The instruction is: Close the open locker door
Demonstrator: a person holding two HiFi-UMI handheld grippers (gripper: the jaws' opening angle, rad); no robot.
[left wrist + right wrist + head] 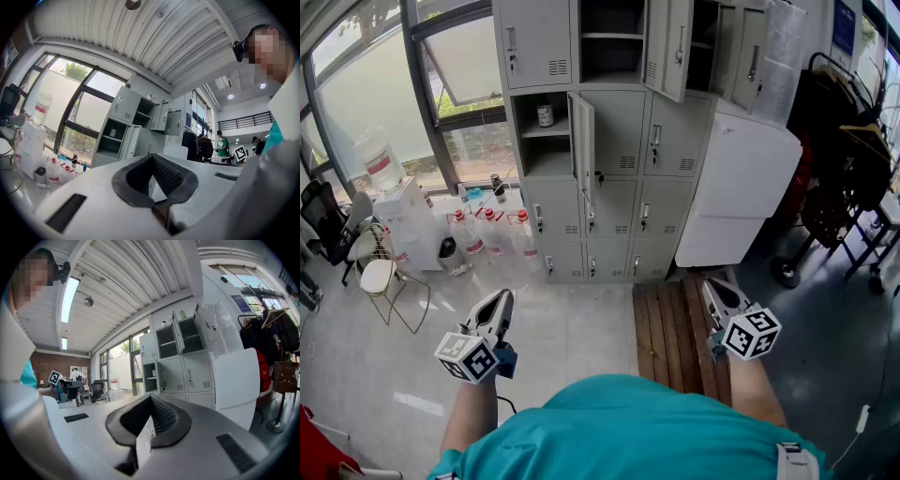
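Grey metal locker bank [619,187] is standing at 12 o'clock from the person, well apart from both grippers. A white cabinet [741,187] is leaning or standing at its 3 o'clock side.

The open locker door [582,141] is in the middle row, left column, sticking out roughly square to the bank and showing almost edge-on. Upper doors [667,47] at 1 o'clock are also hanging open.

Handling, as a guess: thin painted sheet steel, so light and stiff, swinging freely on hinges. The paint is prob. slick, so a push is suiting it better than a pinch. Best contact is looking like the flat face near the free edge, far from the hinge side, w/ steady pressure to avoid a slam or bounce-back.

Left gripper [502,300] at 7 o'clock and right gripper [711,287] at 5 o'clock are both hovering level. Fingers on each are clenched together w/ nothing between them.

A small jar [545,114] is sitting on the shelf inside the open compartment.

Writing: nothing is reading clearly. Jar label, bottle labels by the window and a blue sign [844,23] at 2 o'clock are too small.
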